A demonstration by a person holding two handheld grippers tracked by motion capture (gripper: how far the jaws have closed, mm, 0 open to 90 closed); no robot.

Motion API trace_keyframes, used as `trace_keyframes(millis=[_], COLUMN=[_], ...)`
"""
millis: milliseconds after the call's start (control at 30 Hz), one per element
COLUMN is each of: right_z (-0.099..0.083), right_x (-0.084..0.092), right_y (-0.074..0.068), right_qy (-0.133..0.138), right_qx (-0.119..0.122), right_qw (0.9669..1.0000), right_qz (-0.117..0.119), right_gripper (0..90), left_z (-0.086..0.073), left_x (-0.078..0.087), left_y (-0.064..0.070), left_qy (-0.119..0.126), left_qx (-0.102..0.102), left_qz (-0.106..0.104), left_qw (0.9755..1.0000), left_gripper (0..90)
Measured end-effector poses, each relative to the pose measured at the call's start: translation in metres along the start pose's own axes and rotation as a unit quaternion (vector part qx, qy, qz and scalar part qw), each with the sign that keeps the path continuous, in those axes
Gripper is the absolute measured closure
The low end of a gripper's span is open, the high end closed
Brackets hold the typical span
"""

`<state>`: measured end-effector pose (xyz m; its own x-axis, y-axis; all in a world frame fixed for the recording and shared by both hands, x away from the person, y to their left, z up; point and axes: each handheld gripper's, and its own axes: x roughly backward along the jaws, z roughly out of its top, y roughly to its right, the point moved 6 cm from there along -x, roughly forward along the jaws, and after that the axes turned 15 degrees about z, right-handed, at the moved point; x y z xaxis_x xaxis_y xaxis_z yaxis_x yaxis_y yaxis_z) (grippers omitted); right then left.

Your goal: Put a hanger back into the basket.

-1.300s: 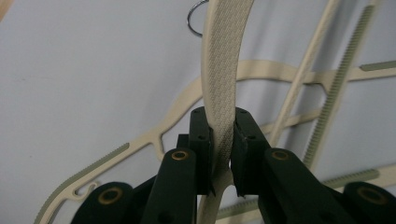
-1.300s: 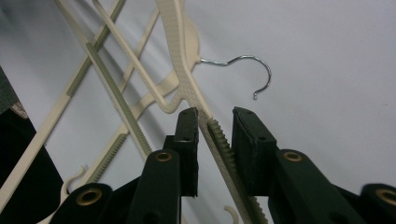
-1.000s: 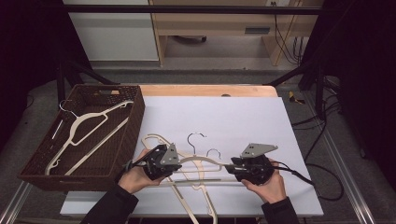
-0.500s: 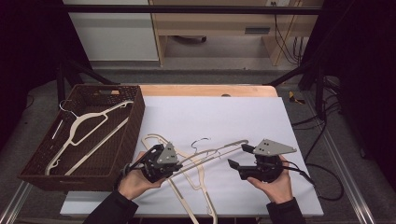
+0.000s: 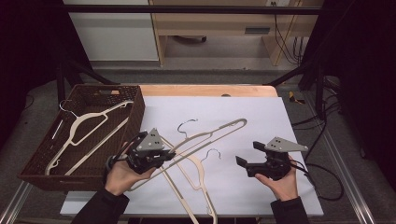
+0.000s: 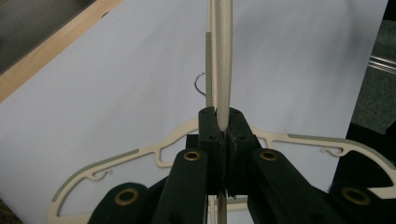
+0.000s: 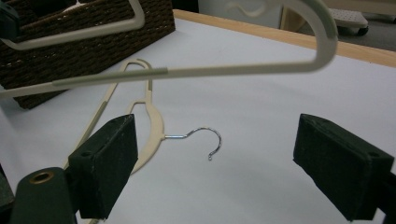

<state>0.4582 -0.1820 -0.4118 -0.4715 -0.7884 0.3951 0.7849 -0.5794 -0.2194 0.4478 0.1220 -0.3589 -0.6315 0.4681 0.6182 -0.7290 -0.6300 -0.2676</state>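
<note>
Left gripper clamps the raised hanger by one end above the table; right gripper, jaws just opened and empty, sits beside its far end. Its hook is blurred.

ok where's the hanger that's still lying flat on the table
In the high view the flat hanger lies on the white table near its front edge, between both grippers, under the lifted hanger.

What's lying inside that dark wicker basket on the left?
Inside the wicker basket lies one cream hanger, its metal hook toward the far left corner. The near wall hides the part of the basket floor closest to the person.
</note>
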Motion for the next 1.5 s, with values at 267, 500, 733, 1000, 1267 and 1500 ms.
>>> trace_keyframes(millis=[267, 500, 733, 1000, 1267, 1500], right_z=[-0.002, -0.002, -0.003, -0.004, -0.004, -0.005], right_x=[0.004, 0.009, 0.009, 0.010, 0.008, 0.007], right_y=[0.005, 0.008, 0.008, 0.009, 0.009, 0.009], right_qy=[0.001, 0.005, 0.002, -0.002, -0.004, -0.006], right_qx=[-0.001, -0.005, -0.005, -0.003, -0.006, -0.005], right_qw=[1.0000, 0.9999, 0.9999, 0.9999, 0.9998, 0.9998], right_qz=[-0.010, -0.015, -0.016, -0.017, -0.019, -0.020], right_gripper=[10.9, 10.3, 9.9, 9.6, 9.6, 9.6], left_z=[0.013, 0.021, 0.020, 0.006, -0.021, -0.050], left_x=[0.027, 0.045, 0.063, 0.081, 0.088, 0.093], left_y=[-0.023, -0.051, -0.081, -0.117, -0.151, -0.179], left_qy=[0.012, 0.006, 0.008, 0.012, -0.002, -0.010], left_qx=[0.005, 0.005, 0.014, 0.038, 0.056, 0.085], left_qz=[0.002, 0.024, 0.043, 0.063, 0.078, 0.096], left_qw=[0.9999, 0.9997, 0.9989, 0.9972, 0.9954, 0.9917], left_gripper=[87.0, 87.0, 86.9, 86.9, 86.9, 86.9])
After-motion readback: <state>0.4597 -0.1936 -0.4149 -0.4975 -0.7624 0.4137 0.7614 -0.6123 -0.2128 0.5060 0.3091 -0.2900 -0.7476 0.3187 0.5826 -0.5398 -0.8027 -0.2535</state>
